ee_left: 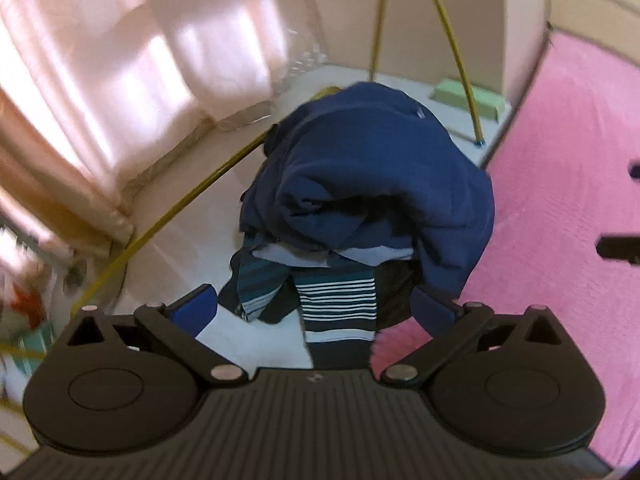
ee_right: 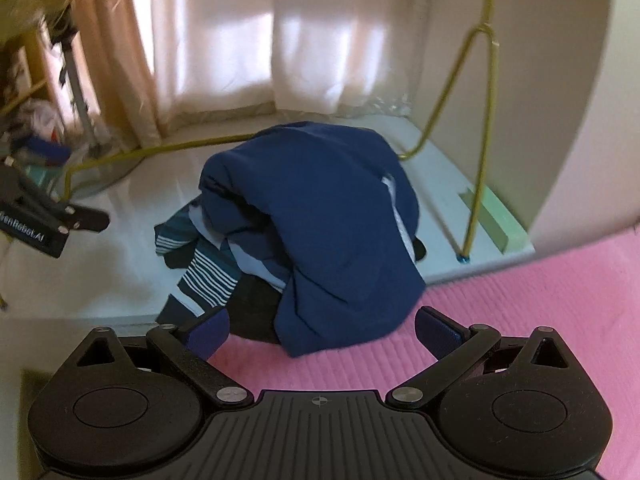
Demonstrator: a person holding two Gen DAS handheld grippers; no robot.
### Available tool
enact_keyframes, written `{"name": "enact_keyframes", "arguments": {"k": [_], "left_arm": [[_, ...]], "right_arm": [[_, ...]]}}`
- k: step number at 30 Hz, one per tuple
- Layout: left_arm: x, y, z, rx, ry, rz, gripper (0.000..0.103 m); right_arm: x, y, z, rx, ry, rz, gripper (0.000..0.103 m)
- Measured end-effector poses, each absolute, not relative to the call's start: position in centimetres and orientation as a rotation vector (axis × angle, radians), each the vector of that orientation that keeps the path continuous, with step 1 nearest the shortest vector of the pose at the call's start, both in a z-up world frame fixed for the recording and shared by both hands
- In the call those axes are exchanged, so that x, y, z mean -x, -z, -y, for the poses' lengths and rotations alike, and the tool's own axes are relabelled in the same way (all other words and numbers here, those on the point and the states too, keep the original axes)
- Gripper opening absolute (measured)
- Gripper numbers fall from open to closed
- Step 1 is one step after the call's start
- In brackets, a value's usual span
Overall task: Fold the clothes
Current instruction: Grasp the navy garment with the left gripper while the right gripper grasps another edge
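A heap of clothes lies where a white surface (ee_right: 100, 264) meets a pink mat (ee_right: 520, 304). A navy garment (ee_left: 372, 176) (ee_right: 320, 208) is draped over the top. Under it a teal, white-striped garment (ee_left: 338, 300) (ee_right: 208, 276) and a black piece (ee_right: 256, 312) stick out. My left gripper (ee_left: 316, 312) is open just in front of the striped cloth, with nothing between its fingers; its body (ee_right: 48, 220) also shows at the left of the right wrist view. My right gripper (ee_right: 322, 332) is open over the mat, at the navy garment's near hem, holding nothing.
A yellow metal frame (ee_right: 480, 120) (ee_left: 452, 40) stands behind and beside the heap. Pale curtains (ee_right: 240, 40) hang at the back. A green block (ee_right: 496, 220) lies by the wall. Cluttered shelves (ee_right: 36, 120) are at far left.
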State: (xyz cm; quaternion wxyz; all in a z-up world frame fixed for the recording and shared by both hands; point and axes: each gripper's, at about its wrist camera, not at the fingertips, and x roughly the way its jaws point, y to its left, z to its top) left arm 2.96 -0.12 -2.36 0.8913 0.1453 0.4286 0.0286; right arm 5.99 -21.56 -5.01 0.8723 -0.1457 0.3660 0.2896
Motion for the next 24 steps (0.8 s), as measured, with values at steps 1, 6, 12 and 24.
{"name": "enact_keyframes", "arguments": {"k": [1, 6, 12, 24], "left_arm": [[-3.9, 3.1, 0.0, -0.334, -0.040, -0.887, 0.101], [-8.4, 6.5, -0.4, -0.495, 0.057, -0.869, 0.096], [-13.9, 10.9, -1.0, -0.687, 0.180, -0.846, 0.095], [-19.7, 15.8, -2.7, -0.887, 0.313, -0.796, 0.032]], "right_arm": [[-6.5, 5.5, 20.7, 0.324, -0.610, -0.755, 0.102], [-10.0, 8.8, 17.4, 0.355, -0.618, -0.758, 0.073], [-15.3, 13.5, 12.7, 0.399, -0.617, -0.748, 0.073], [-20.8, 17.6, 11.0, 0.449, -0.572, -0.718, 0.010]]}}
